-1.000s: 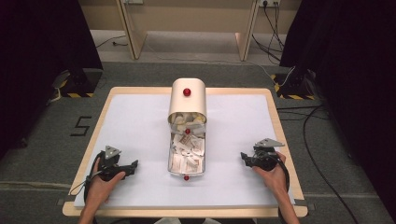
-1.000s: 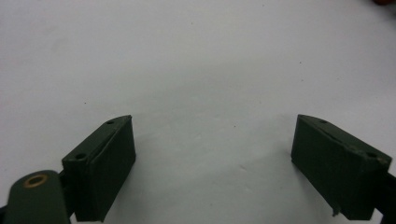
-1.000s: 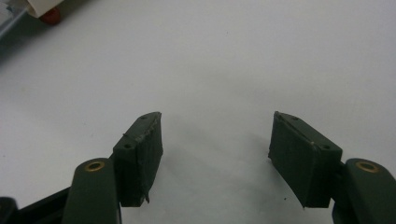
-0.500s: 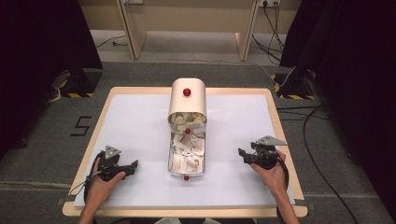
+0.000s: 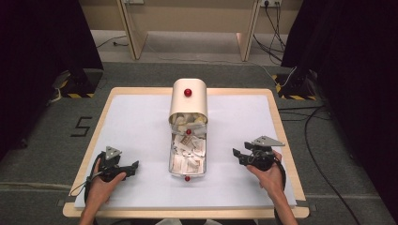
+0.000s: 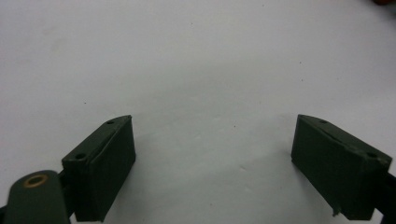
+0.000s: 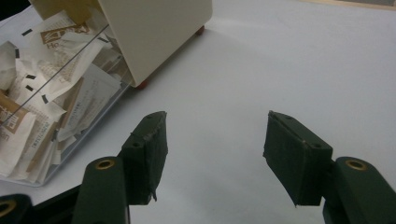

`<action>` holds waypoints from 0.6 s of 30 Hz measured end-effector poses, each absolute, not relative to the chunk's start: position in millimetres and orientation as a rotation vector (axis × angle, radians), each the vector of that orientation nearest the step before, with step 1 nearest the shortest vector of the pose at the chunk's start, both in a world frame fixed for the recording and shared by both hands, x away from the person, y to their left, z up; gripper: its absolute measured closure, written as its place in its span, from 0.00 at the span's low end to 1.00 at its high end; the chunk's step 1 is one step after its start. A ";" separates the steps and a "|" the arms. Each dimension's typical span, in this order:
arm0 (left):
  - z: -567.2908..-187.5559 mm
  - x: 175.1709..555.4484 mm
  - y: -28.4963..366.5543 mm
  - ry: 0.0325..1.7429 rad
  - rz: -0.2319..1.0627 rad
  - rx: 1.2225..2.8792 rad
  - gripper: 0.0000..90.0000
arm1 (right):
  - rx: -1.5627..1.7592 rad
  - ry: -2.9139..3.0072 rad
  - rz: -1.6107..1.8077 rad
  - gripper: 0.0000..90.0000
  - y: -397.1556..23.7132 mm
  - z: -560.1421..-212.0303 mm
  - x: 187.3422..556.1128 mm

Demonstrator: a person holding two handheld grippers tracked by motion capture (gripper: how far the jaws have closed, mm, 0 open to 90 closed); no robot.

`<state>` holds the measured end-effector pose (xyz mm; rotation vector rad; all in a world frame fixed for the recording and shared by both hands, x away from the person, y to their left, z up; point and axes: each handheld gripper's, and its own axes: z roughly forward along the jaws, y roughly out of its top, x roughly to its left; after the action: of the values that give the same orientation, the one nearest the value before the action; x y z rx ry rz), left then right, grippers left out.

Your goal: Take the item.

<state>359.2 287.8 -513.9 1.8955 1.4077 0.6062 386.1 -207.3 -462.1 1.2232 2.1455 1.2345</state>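
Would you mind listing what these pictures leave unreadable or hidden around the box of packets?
- Print on the packets: too small in the high view, blurred in the right gripper view.
- Inside of the cream cover: hidden by its own walls in the high view.
- Clear tray: cut off by the left edge of the right gripper view.

— Where did the box (image 5: pixel 188 101) stand?
— At the middle of the counter (image 5: pixel 141 122), its open drawer (image 5: pixel 187 157) pulled toward the person, the packets (image 5: pixel 189 150) lying in it.
— And the hands?
— The left gripper (image 5: pixel 133 166) sat left of the drawer, the right gripper (image 5: pixel 236 154) to its right, both apart from it.
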 end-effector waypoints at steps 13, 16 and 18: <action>-513.9 359.2 287.7 1.409 0.606 1.895 0.14 | 1.161 2.175 1.261 0.45 -190.7 -452.2 379.3; -513.9 359.2 287.6 1.409 0.606 1.894 0.14 | 1.149 2.180 1.271 0.45 -186.8 -450.3 377.6; -514.0 359.3 287.8 1.407 0.606 1.894 0.14 | 1.134 2.187 1.274 0.46 -184.6 -448.8 376.7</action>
<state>359.3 287.8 -514.0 1.8945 1.4066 0.6060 376.7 -184.6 -448.8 1.1345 2.1874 1.2735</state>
